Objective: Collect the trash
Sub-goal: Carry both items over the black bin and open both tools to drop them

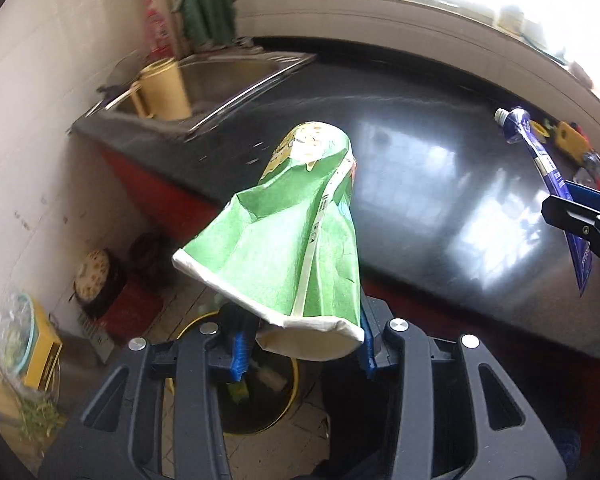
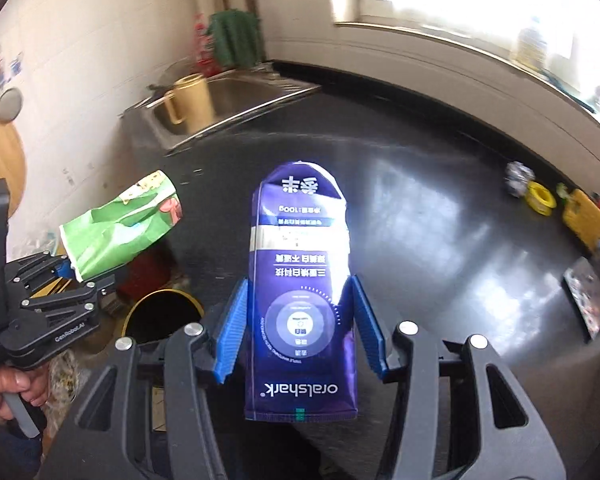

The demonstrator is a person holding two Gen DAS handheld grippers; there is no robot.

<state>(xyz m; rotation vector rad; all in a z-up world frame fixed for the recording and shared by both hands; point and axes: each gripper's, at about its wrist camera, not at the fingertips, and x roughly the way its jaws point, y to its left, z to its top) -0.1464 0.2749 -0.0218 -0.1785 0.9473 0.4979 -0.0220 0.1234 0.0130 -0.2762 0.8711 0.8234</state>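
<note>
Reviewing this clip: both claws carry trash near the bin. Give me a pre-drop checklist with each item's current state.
1. Left claw grips the crushed green paper cup: ok.
2. Right claw grips the purple toothpaste tube: ok, pads at both of its edges.
3. Yellow-rimmed bin open: ok, dark mouth visible, no lid seen.
4. Cup above the bin mouth: ok in the left wrist view, bin right beneath the cup.
5. Tube above the bin mouth: not ok, bin lies off to the left.
6. Trash left on the black countertop: cannot tell, small items at far right are blurred.
</note>
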